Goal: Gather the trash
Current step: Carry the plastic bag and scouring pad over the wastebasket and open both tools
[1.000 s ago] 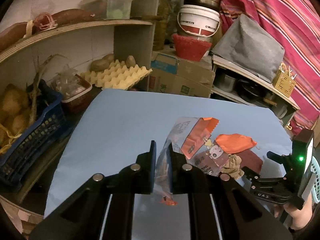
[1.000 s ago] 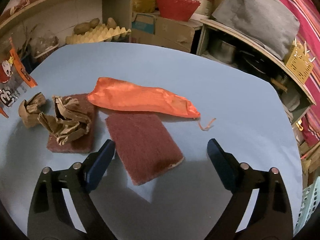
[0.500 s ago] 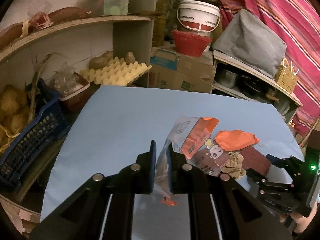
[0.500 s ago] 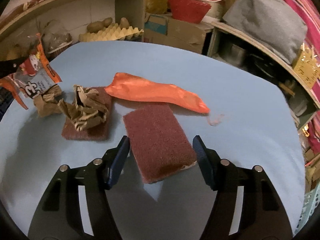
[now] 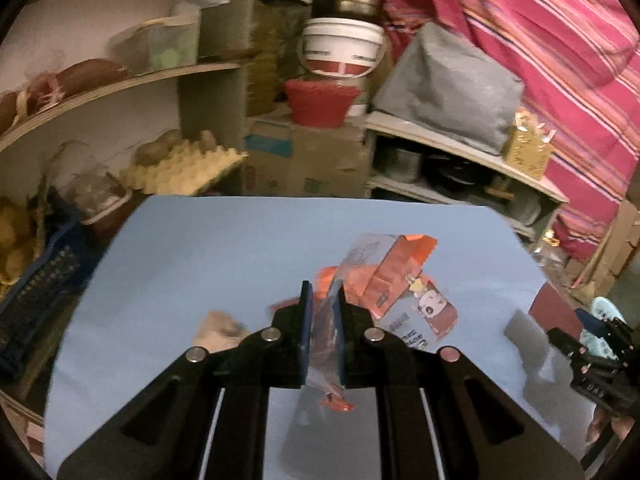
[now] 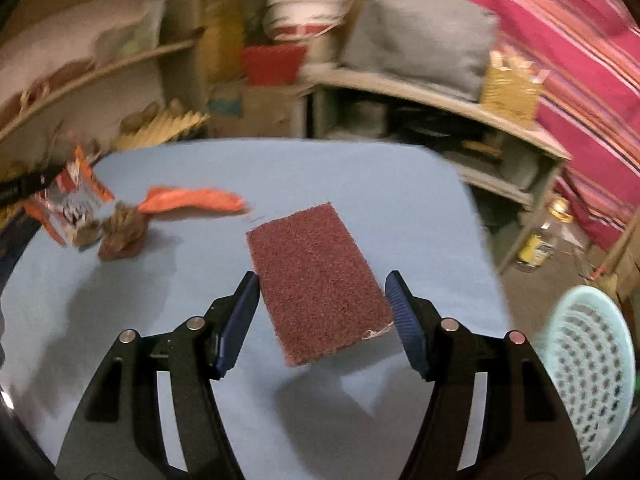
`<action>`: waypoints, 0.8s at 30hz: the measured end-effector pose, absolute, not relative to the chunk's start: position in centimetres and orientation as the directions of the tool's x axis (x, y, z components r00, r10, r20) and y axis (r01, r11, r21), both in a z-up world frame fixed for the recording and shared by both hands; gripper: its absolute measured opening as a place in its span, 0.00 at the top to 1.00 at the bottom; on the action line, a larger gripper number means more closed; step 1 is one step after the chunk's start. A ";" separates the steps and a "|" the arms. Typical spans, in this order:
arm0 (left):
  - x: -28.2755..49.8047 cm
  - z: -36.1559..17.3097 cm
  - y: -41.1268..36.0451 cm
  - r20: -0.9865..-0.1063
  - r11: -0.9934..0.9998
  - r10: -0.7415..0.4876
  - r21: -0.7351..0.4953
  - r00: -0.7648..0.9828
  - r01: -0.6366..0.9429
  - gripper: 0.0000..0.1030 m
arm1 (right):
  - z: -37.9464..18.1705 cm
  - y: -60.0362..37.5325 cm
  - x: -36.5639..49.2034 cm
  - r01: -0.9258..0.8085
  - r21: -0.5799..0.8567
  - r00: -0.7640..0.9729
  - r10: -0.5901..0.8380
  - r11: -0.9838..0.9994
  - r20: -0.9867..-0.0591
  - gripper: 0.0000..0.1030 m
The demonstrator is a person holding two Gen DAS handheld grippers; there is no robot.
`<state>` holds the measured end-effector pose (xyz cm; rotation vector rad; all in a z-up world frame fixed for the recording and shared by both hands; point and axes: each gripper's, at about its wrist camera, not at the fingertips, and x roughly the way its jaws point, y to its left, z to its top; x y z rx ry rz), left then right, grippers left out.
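Note:
My left gripper (image 5: 322,292) is shut on an orange and clear snack wrapper (image 5: 404,280), which hangs above the blue table (image 5: 208,248). In the right wrist view the same wrapper (image 6: 76,196) is at the far left. My right gripper (image 6: 322,292) is shut on a maroon scouring pad (image 6: 316,276). The pad is lifted off the table and casts a shadow below. An orange bag (image 6: 192,200) lies flat on the table. Crumpled brown paper (image 6: 124,228) sits beside it on a second maroon pad (image 6: 116,250). The left wrist view shows my right gripper (image 5: 592,360) at the right edge.
A light blue perforated basket (image 6: 588,364) stands on the floor past the table's right edge. Shelves with an egg tray (image 5: 180,168), cardboard boxes (image 5: 304,160) and a white bucket (image 5: 340,52) crowd the back. A dark blue crate (image 5: 36,288) sits left.
My right gripper closed on the nearer maroon pad, lifted it and carried it right toward the basket. My left gripper, still holding the wrapper, drifted right across the table.

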<state>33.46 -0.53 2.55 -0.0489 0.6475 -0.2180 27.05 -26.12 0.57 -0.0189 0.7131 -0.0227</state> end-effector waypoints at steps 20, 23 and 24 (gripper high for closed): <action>27.7 6.1 -26.4 -0.525 0.858 -0.482 -0.123 0.702 0.498 0.90 | 4.7 -46.8 16.3 0.395 0.050 0.795 -0.315 0.917 -0.518 0.37; 26.2 5.8 -30.4 -0.520 0.825 -0.526 -0.120 0.673 0.552 0.90 | 4.2 -49.5 14.5 0.442 0.061 0.777 -0.348 0.895 -0.524 0.37; 25.7 5.6 -31.9 -0.523 0.809 -0.544 -0.120 0.656 0.575 0.90 | 4.1 -50.3 13.8 0.455 0.071 0.773 -0.354 0.888 -0.527 0.37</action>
